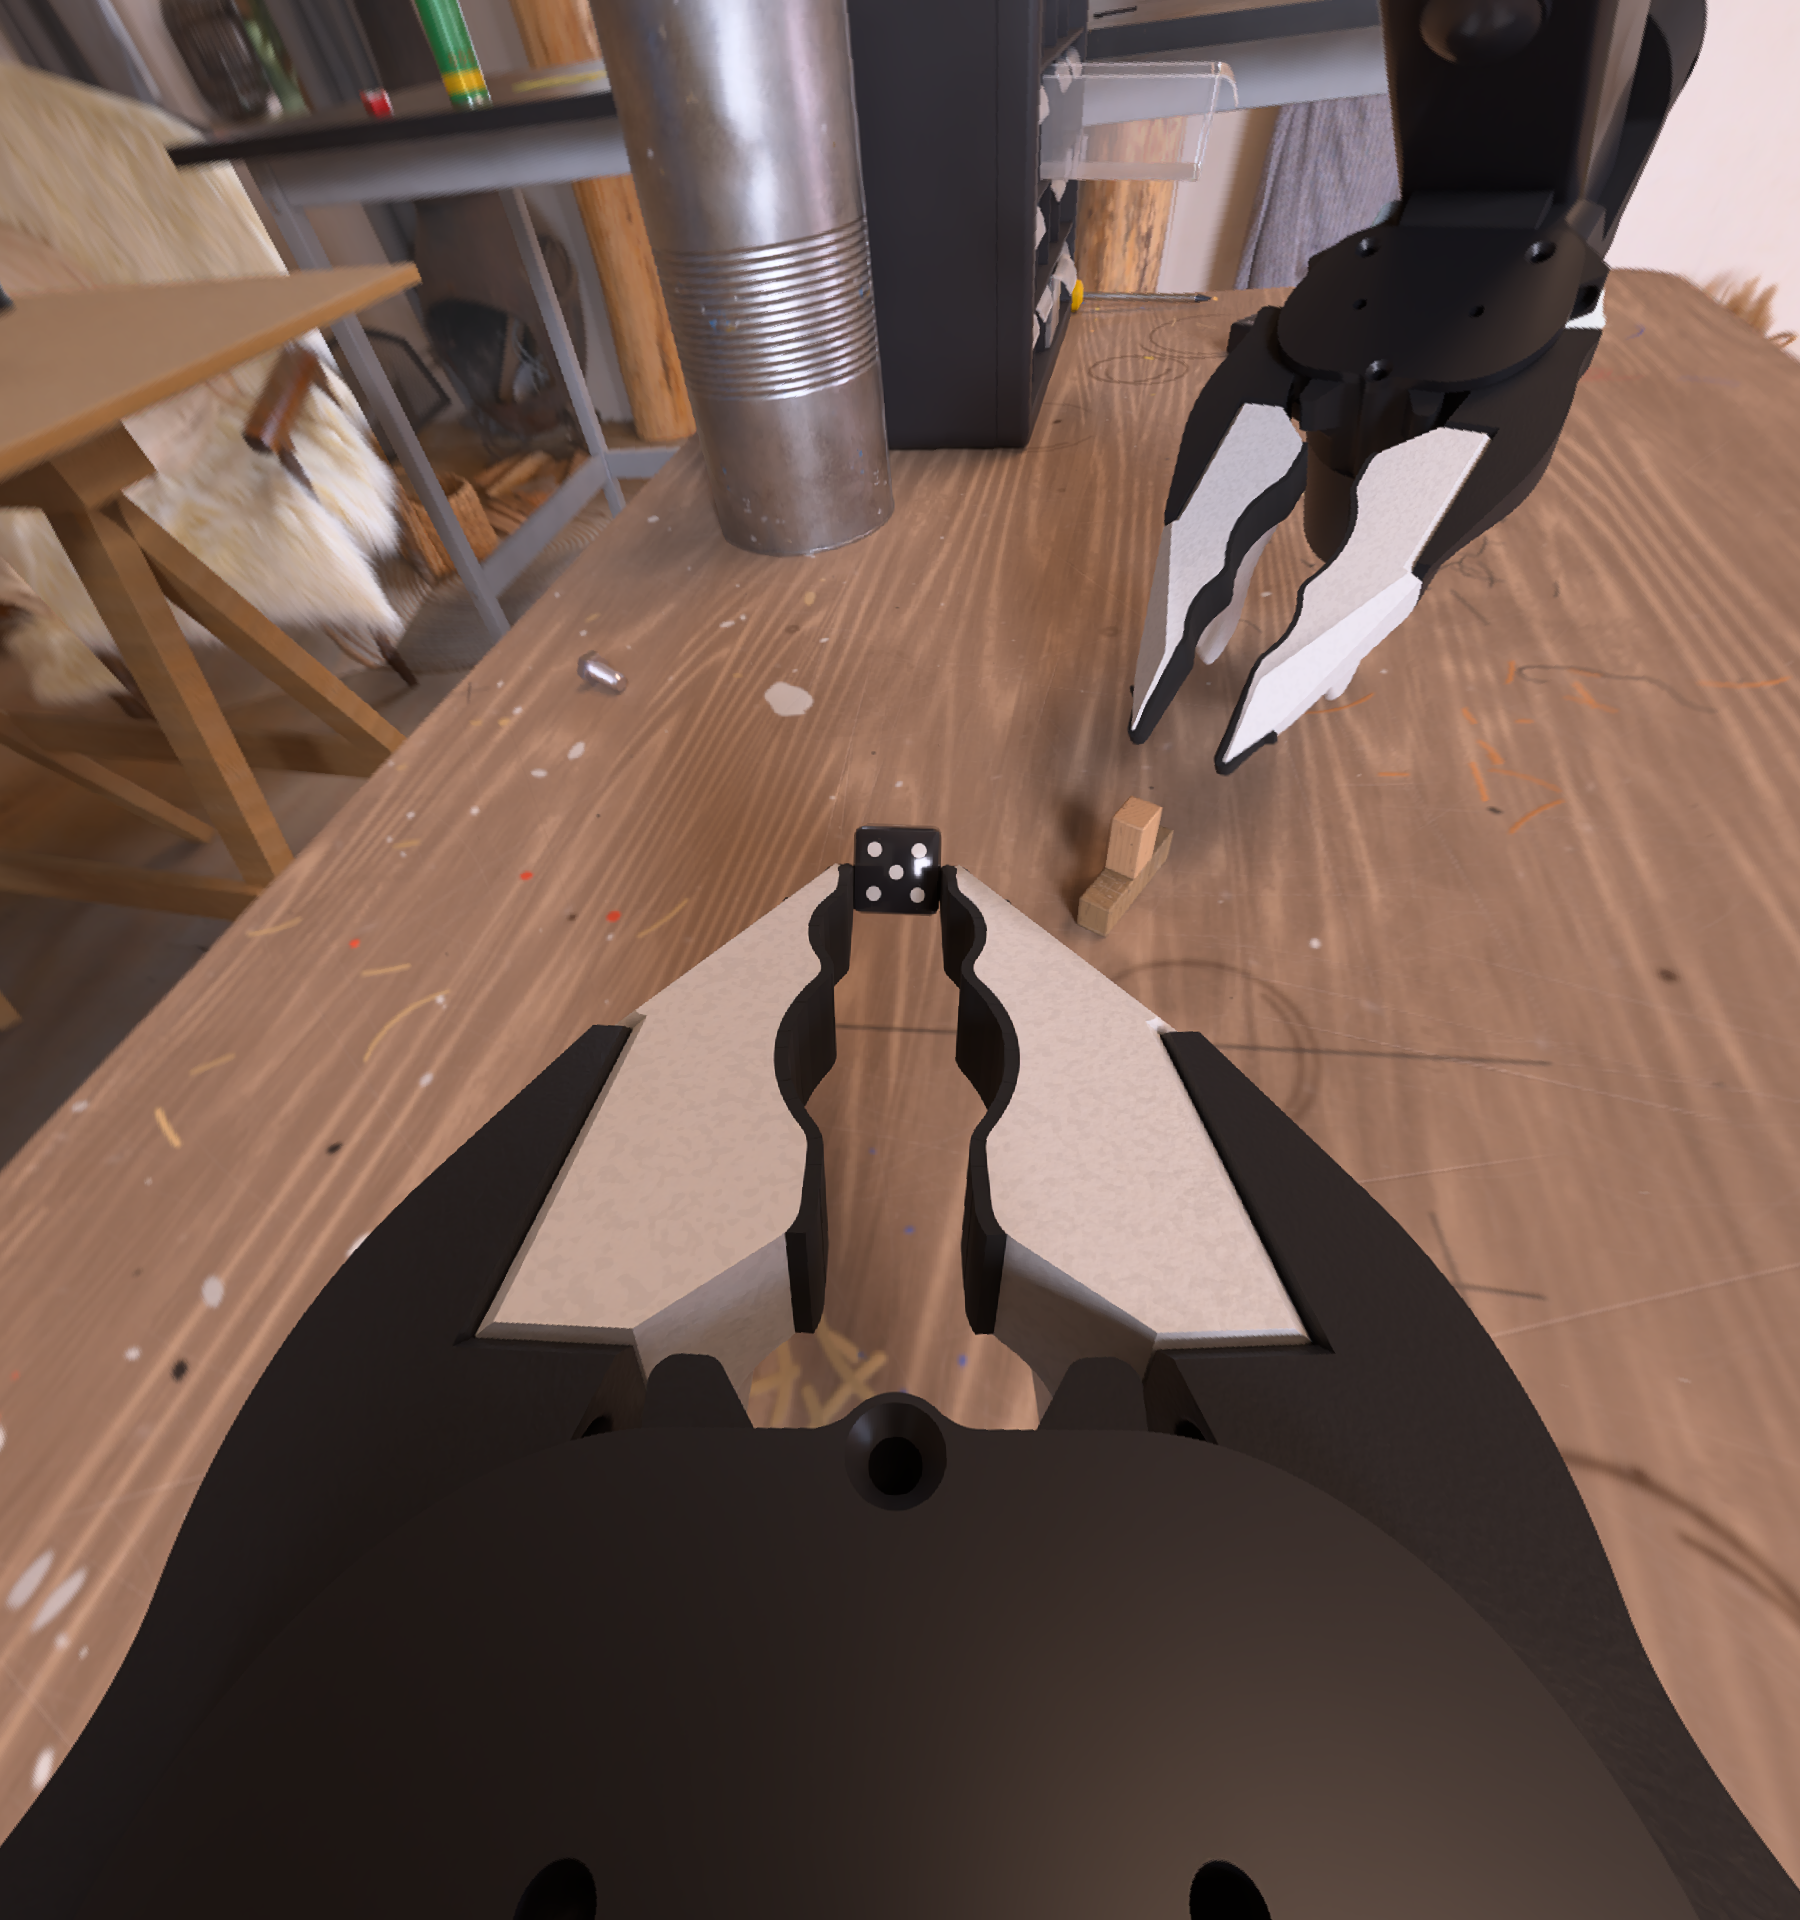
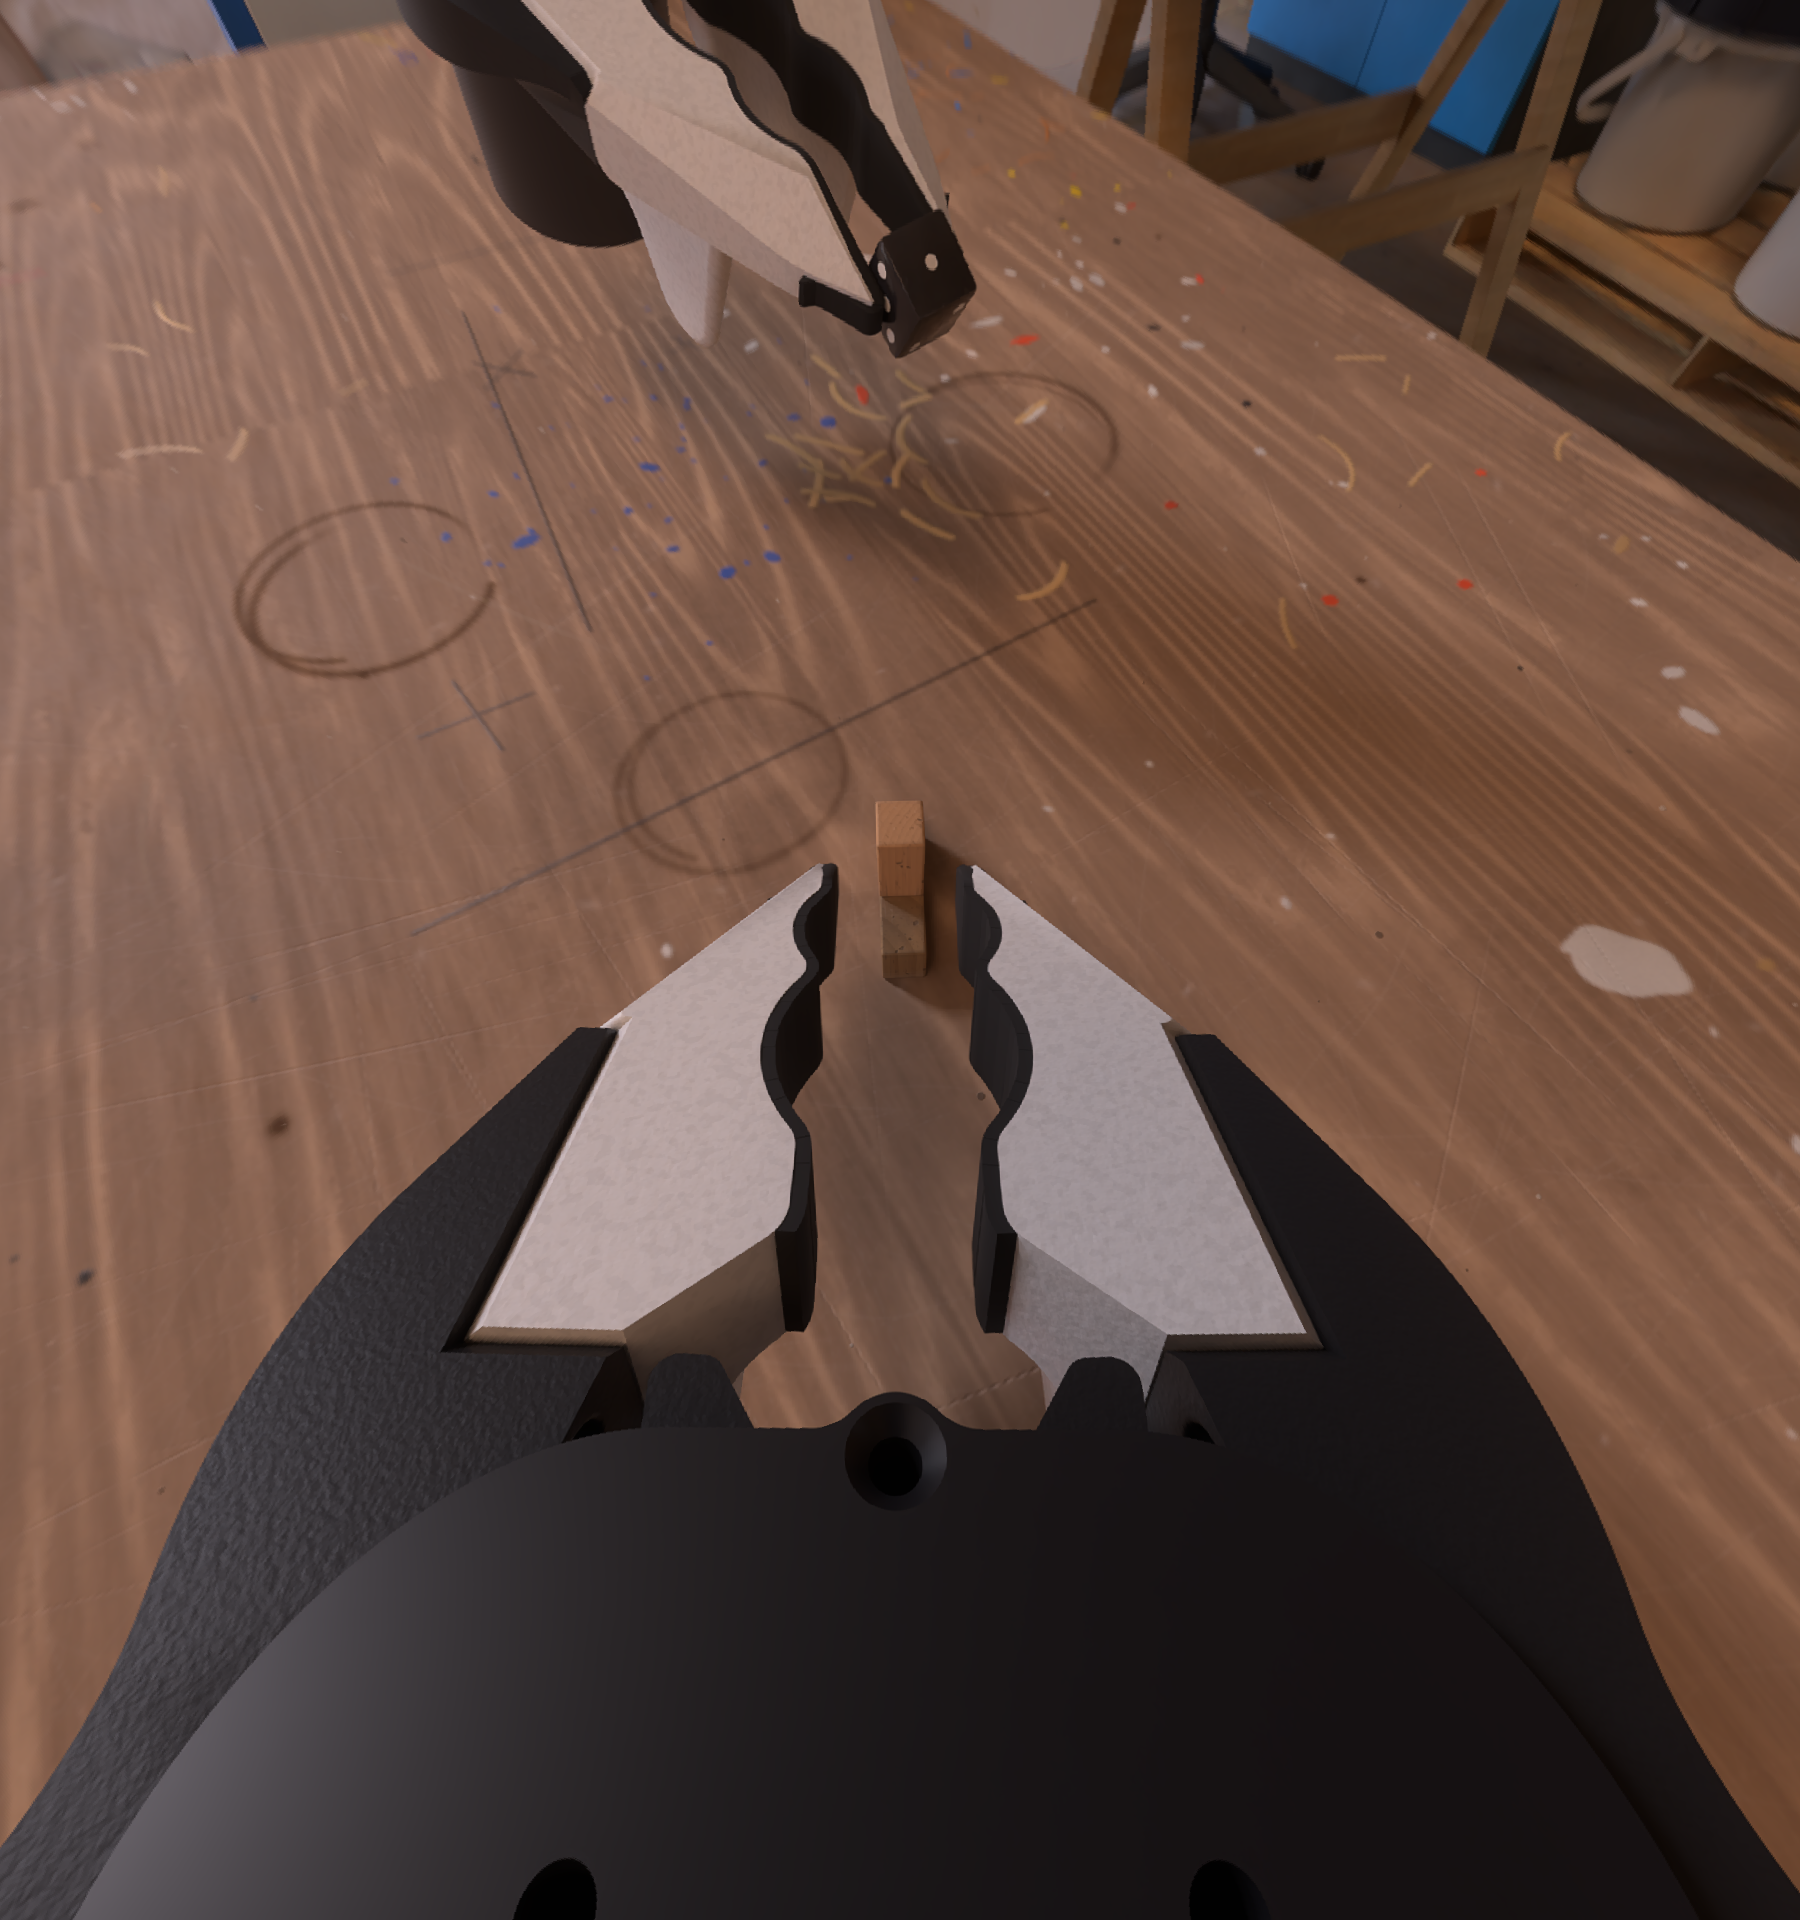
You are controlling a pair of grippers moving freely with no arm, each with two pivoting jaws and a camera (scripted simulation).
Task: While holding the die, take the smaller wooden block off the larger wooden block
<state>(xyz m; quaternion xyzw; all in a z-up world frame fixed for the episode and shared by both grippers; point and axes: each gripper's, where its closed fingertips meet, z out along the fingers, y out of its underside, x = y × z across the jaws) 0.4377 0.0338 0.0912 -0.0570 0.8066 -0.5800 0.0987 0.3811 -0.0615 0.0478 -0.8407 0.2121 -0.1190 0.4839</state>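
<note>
My left gripper (image 1: 897,883) is shut on a black die (image 1: 896,871) with white pips and holds it above the table. The die also shows in the right wrist view (image 2: 924,283), held at the far gripper's tips. A small light wooden block (image 1: 1133,837) stands on a larger, flatter wooden block (image 1: 1119,898) on the table, to the right of the die. In the right wrist view the small block (image 2: 898,847) and the larger block (image 2: 903,935) lie just beyond my open right gripper (image 2: 896,883), in line with its gap. The right gripper (image 1: 1182,750) hangs above the blocks.
The wooden workbench (image 2: 1291,790) bears paint specks, pencil circles and shavings. A metal cylinder (image 1: 761,270) and a dark cabinet (image 1: 958,208) stand at the far end. A small metal piece (image 1: 602,672) lies near the left edge. A wooden side table (image 1: 127,353) stands beyond it.
</note>
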